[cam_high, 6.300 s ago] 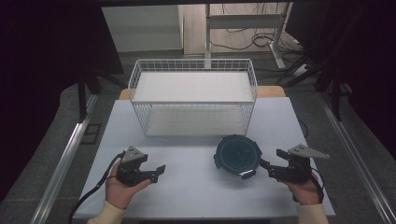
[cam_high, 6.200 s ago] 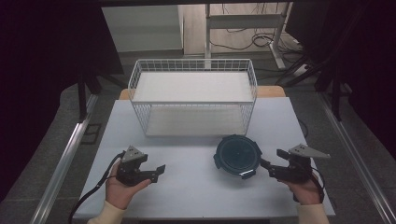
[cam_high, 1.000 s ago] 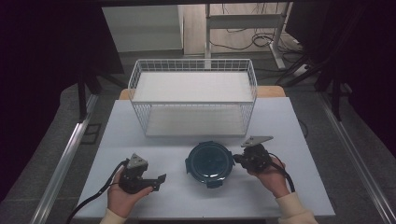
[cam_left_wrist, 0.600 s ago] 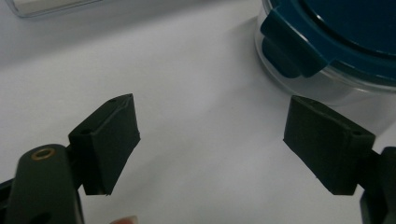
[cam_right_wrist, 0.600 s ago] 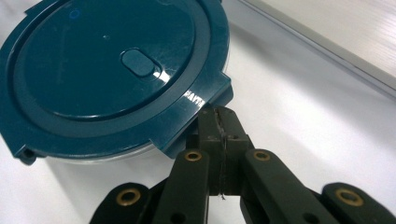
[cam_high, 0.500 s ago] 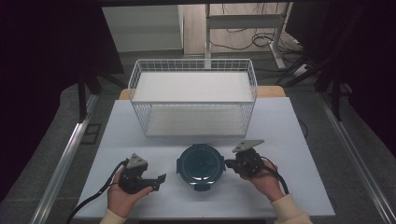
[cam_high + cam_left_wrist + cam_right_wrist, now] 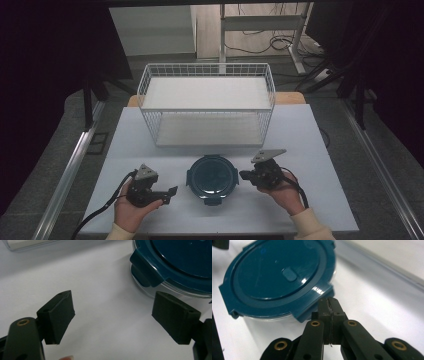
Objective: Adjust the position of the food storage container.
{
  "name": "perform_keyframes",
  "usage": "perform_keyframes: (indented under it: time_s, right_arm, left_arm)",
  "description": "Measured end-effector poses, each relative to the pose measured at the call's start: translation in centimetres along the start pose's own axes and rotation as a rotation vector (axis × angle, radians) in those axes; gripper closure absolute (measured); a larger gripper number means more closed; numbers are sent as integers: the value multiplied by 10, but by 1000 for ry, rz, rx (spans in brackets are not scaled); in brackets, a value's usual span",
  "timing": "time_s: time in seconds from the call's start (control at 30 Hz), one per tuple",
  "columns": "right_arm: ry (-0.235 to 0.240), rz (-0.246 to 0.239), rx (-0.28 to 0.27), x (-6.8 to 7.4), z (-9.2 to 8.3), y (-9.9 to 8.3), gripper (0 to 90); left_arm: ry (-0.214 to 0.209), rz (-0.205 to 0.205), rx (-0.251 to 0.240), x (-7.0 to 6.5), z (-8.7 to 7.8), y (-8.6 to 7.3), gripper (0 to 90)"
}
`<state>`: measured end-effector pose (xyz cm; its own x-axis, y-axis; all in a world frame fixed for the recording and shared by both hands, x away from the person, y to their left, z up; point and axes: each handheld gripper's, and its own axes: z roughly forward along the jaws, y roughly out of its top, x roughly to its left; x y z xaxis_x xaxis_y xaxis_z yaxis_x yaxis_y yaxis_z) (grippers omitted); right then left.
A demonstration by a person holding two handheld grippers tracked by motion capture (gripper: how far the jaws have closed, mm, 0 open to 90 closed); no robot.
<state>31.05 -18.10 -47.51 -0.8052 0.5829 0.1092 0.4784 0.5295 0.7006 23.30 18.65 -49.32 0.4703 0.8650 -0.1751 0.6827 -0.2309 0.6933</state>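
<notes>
A round clear container with a dark teal clip lid [image 7: 212,176] sits on the white table at front centre. My right gripper [image 7: 243,175] is shut, and its closed tips rest against the lid's right-hand clip tab, with nothing between the jaws. In the right gripper view the lid [image 7: 279,275] lies just beyond the shut gripper [image 7: 329,305]. My left gripper [image 7: 170,194] stands open a short way left of the container, apart from it. In the left gripper view the gripper [image 7: 115,312] is spread wide over bare table, and the container [image 7: 180,262] is at the upper right.
A white wire basket [image 7: 150,120] with a shelf stands at the back centre of the table [image 7: 310,135]. Metal rails run along both sides of the table, and a desk frame with cables stands behind.
The container has slid left from right of centre to the middle, with my shut right gripper following against its edge. My left gripper has shifted slightly nearer the front edge.
</notes>
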Motion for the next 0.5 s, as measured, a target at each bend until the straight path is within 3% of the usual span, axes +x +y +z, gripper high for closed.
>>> perform_keyframes:
  time_s: [0.2,0.27,0.3,0.33,0.37,0.5]
  right_arm:
    - [-43,73,-65,-6,-8,-10,895]
    - [-41,107,-104,-6,-15,-14,715]
    - [-41,107,-104,-6,-15,-14,715]
    - [-71,117,-133,-5,-20,-16,565]
    - [-86,118,-143,-5,-22,-17,510]
    - [-92,155,-182,-7,-28,-21,404]
  left_arm:
    - [12,28,-3,1,-4,-1,169]
    - [17,29,-10,1,-7,-1,170]
    - [17,29,-10,1,-7,-1,170]
    - [8,15,-17,0,-7,0,171]
    - [-2,4,-25,1,-8,1,172]
    - [1,5,-16,0,-6,0,171]
